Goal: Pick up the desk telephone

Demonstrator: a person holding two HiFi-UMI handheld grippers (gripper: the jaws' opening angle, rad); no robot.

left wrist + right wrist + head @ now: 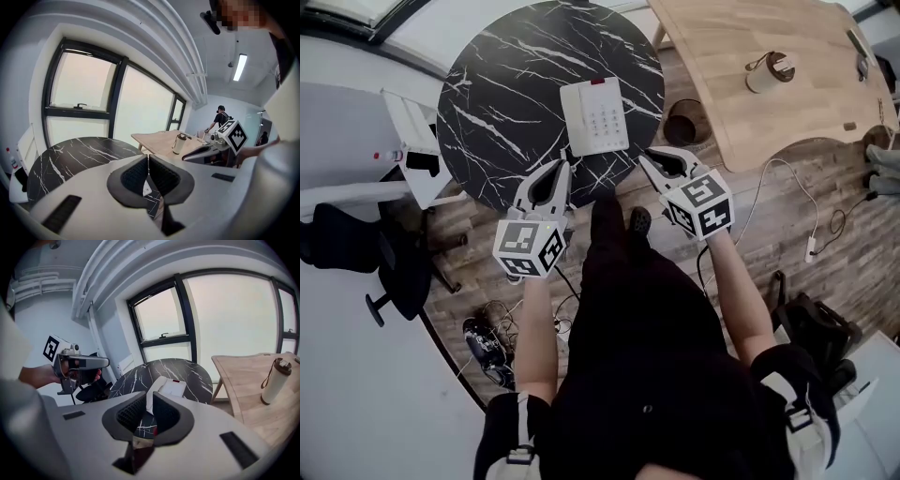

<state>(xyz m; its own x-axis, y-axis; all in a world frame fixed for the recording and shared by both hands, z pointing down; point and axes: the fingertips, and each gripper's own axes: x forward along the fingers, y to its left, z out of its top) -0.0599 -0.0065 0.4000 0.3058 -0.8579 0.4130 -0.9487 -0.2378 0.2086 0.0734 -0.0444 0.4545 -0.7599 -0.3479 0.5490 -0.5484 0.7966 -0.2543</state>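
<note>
The white desk telephone (pixel 594 116) lies flat on the round black marble table (pixel 506 112), toward its near right side, with a red mark at its far end and the handset along its left. My left gripper (pixel 563 169) hovers at the table's near edge, just short of the phone's left corner, jaws shut and empty. My right gripper (pixel 646 156) is just off the phone's near right corner, its jaws a narrow gap apart with nothing in them. In the right gripper view the telephone (pixel 169 389) lies ahead beyond the jaws.
A light wooden table (pixel 750 56) stands to the right with a white bottle (pixel 769 72) on it. A dark round bin (pixel 682 125) sits between the tables. A black office chair (pixel 356 244) is at left. Cables (pixel 806 225) trail over the wooden floor.
</note>
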